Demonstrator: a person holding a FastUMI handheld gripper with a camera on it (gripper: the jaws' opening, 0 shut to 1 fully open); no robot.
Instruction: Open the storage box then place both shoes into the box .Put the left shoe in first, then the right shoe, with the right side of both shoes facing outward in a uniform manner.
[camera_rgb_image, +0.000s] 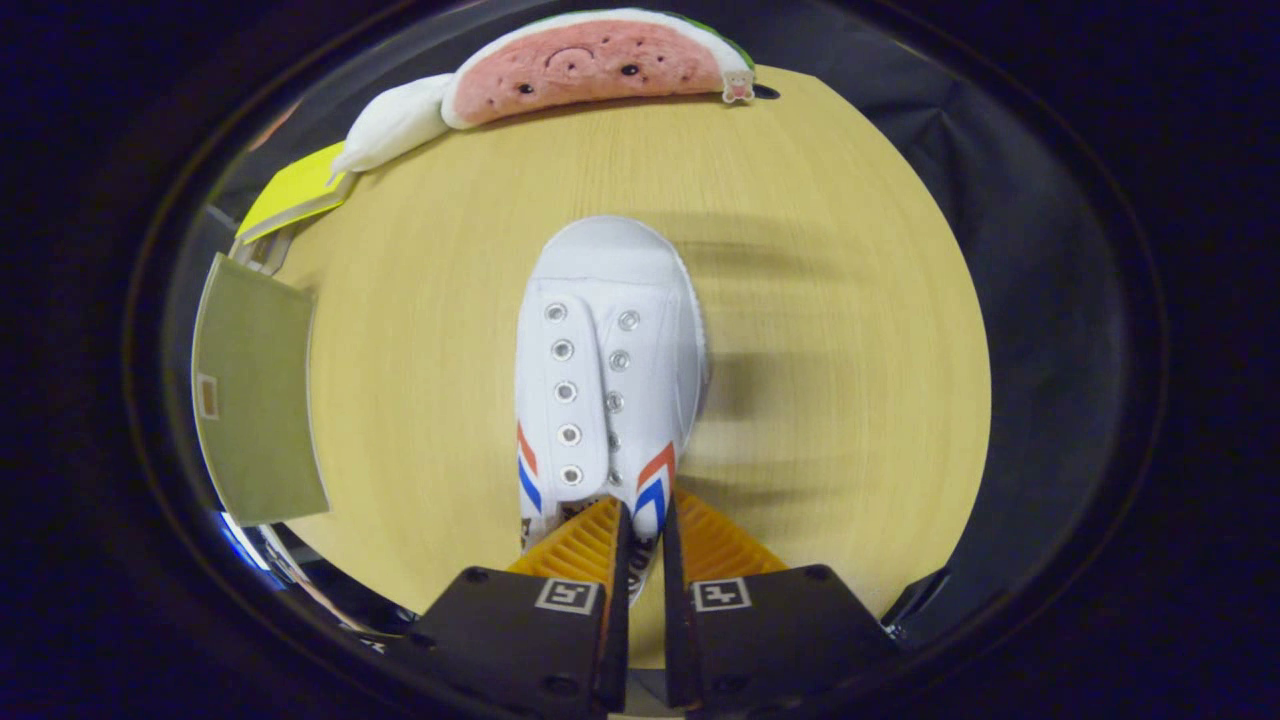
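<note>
A white canvas shoe (605, 370) with red and blue stripes hangs above the wooden table (820, 300), toe pointing away from me. My gripper (640, 520) is shut on the shoe's collar at its heel end, the thin side wall pinched between both fingers. The shoe casts a blurred shadow on the tabletop to its right. An olive-green flap (258, 400) with a small label stands off to the left of the shoe; I cannot tell whether it is the storage box's lid.
A watermelon-slice plush (590, 62) and a white plush (395, 122) lie along the table's far edge. A yellow book or pad (290, 190) sits at the far left, just beyond the green flap. Dark cloth surrounds the table on the right.
</note>
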